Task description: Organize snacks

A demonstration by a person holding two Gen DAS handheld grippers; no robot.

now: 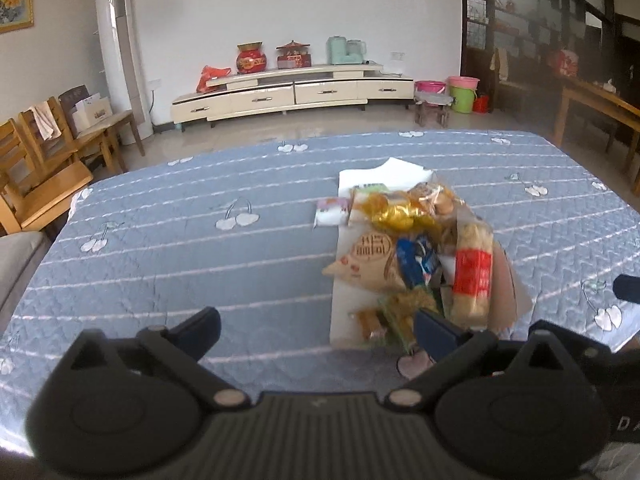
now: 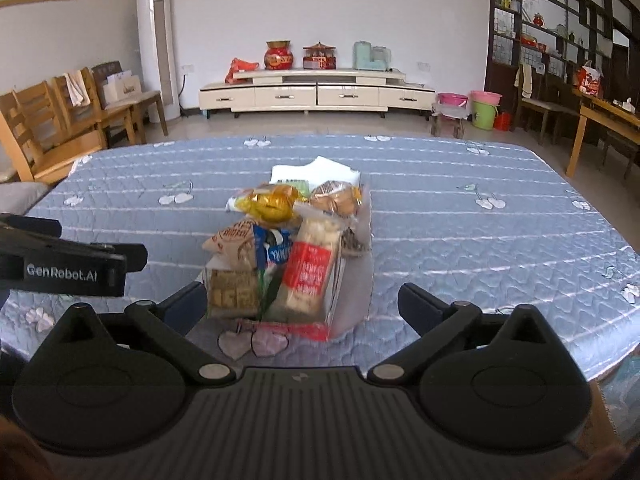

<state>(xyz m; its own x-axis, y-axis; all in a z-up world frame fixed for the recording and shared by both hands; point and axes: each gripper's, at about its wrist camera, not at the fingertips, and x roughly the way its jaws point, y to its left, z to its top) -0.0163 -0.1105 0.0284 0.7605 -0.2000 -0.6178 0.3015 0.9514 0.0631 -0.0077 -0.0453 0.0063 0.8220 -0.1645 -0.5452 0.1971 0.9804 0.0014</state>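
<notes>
A heap of wrapped snacks [image 1: 424, 252] fills a white box [image 1: 348, 308] on the blue quilted table; it also shows in the right wrist view [image 2: 288, 248]. On top lie a long pack with a red label [image 2: 310, 272], a blue packet [image 2: 276, 250], a gold wrapper [image 2: 272, 202] and a brown bag [image 1: 368, 260]. A small white-purple packet [image 1: 332, 212] lies on the table left of the box. My left gripper [image 1: 316, 330] is open and empty, left of and before the box. My right gripper [image 2: 302, 304] is open and empty, just in front of the box.
The blue tablecloth [image 1: 160, 240] covers the whole table. Wooden chairs [image 2: 52, 128] stand beyond the left edge, a wooden table [image 2: 604, 120] at the far right. A cream TV cabinet [image 2: 316, 92] and buckets [image 2: 484, 108] stand by the back wall.
</notes>
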